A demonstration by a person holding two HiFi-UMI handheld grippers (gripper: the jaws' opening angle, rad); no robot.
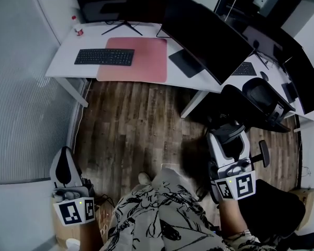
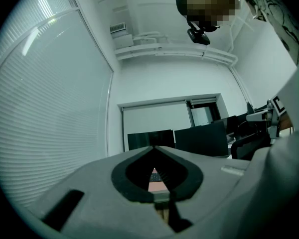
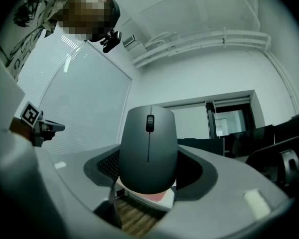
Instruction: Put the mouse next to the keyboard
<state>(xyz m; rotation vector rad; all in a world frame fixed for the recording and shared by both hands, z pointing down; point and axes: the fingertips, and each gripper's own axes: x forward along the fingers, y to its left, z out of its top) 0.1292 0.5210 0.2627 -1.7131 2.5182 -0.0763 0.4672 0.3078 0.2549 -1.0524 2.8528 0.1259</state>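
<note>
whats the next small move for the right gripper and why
Probably carry the right gripper forward toward the white desk: it is shut on the grey computer mouse, while the black keyboard lies far ahead on that desk.

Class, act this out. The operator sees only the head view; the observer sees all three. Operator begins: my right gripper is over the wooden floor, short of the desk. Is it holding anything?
Observer: Yes. The right gripper is clamped on a grey mouse, with the scroll wheel facing its camera.
Operator: And the left gripper?
Observer: The left gripper is empty, its fingers closed tip to tip.
Operator: Where is it aimed?
Observer: Through the gap below the tips, the keyboard and pink mat show.
</note>
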